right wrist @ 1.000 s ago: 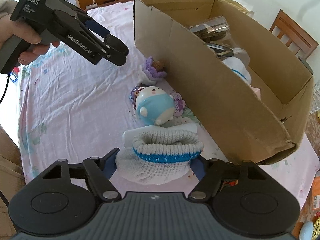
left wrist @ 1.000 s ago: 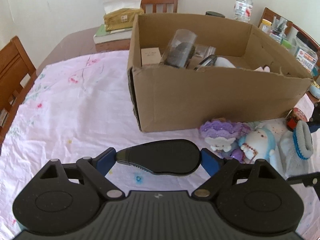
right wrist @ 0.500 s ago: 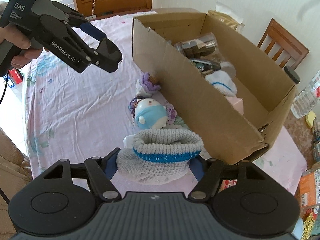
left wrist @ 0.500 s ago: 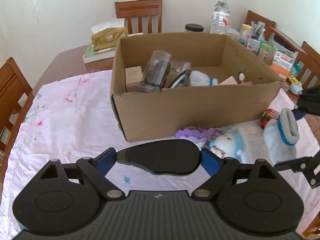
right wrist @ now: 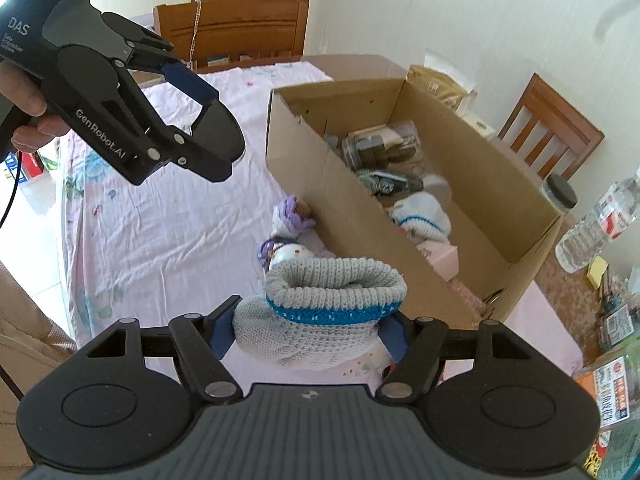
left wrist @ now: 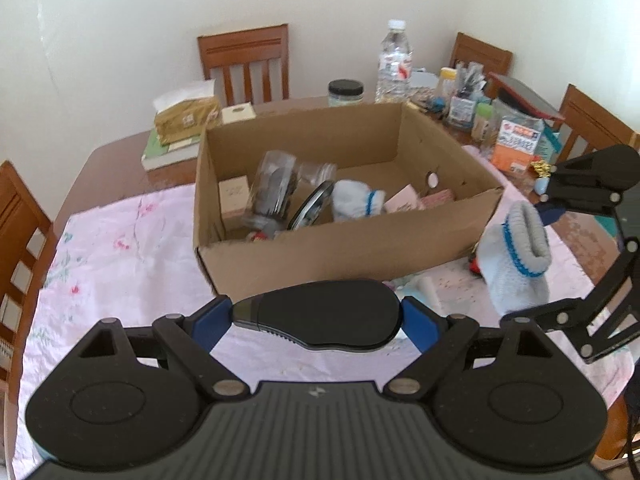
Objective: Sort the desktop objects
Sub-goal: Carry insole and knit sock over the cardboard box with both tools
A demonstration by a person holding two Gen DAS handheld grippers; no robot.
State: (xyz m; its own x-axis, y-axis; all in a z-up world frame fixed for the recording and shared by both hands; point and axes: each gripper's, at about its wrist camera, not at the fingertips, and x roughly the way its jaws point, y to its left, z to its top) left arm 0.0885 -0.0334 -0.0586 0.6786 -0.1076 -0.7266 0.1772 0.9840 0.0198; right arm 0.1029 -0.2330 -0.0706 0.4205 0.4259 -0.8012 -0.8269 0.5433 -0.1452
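Note:
My left gripper [left wrist: 318,316] is shut on a flat black oval case [left wrist: 320,314], held above the pink tablecloth in front of the cardboard box [left wrist: 344,256]. My right gripper [right wrist: 306,330] is shut on a grey knitted sock with a blue band [right wrist: 320,308], lifted off the table near the box's right front corner; the sock [left wrist: 514,260] also hangs at the right of the left wrist view. The box [right wrist: 440,256] holds a clear jar [left wrist: 276,188], a matching sock [left wrist: 354,202] and small cartons. A blue-and-white plush [right wrist: 294,254] and a purple plush [right wrist: 292,218] lie beside the box.
The far and right parts of the table carry a water bottle [left wrist: 394,62], a black-lidded jar [left wrist: 346,92], a tissue pack on books [left wrist: 186,114] and packets [left wrist: 518,140]. Wooden chairs [left wrist: 246,64] ring the table. A hand [right wrist: 28,92] holds the left gripper.
Both grippers rose with their loads, so the box interior shows more fully. The left gripper with the black case tilted and drew higher above the cloth; the sock left the table.

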